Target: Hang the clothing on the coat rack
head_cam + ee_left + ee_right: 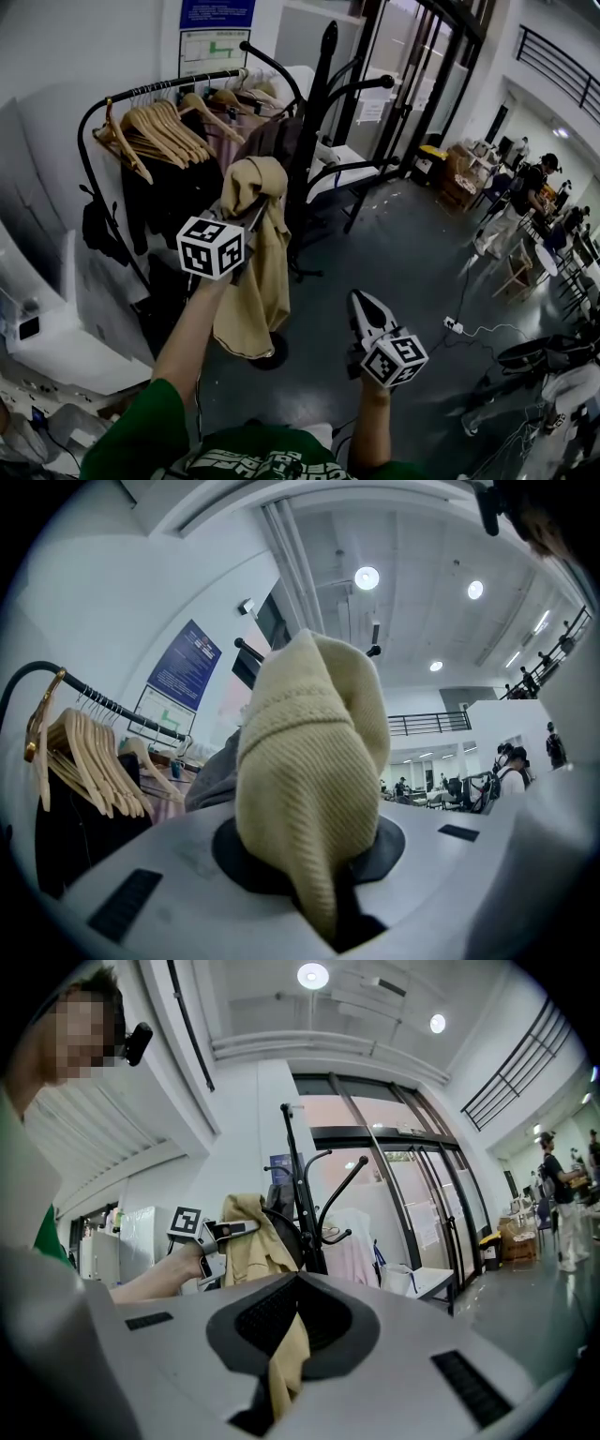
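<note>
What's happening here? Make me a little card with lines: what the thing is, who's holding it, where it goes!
Clothing: beige knit garment, hanging limp
Left gripper: jaws shut on the garment's top
Right gripper: lower, away from the garment, jaws slightly apart, seemingly empty
Coat rack: black, curved hooks, just behind the garment
Clothes rail: wooden hangers, dark clothes below
Hung yet: no
</note>
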Available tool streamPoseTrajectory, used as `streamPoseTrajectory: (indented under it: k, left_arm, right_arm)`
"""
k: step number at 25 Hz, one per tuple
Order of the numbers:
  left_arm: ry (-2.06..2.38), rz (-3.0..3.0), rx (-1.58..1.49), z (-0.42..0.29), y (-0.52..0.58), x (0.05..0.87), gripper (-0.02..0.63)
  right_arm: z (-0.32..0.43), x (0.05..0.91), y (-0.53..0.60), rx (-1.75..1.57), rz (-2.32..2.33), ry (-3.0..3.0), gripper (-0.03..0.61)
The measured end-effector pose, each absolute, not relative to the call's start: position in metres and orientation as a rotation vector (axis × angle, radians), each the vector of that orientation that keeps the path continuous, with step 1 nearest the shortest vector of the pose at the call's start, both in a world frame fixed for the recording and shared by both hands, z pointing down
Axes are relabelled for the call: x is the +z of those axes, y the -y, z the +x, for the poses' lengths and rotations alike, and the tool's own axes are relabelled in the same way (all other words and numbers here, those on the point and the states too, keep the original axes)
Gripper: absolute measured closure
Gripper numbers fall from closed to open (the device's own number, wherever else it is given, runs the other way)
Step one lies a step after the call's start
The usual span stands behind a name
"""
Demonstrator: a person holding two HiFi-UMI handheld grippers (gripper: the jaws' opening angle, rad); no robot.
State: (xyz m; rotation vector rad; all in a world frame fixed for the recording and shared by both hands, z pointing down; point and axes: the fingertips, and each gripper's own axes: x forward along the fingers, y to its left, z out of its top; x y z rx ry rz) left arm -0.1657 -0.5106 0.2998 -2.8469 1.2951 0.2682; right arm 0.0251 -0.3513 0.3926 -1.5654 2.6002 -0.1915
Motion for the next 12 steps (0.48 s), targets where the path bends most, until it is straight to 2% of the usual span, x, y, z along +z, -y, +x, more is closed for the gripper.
streamPoseTrajectory:
  k: [12]
  left_arm:
    - [-1.363, -2.775, 0.239, -0.179, 0.498, 0.32, 0.541]
  right_arm:
    - [0.021, 0.41, 0.345, -0.255, -1.556, -2.621, 0.571]
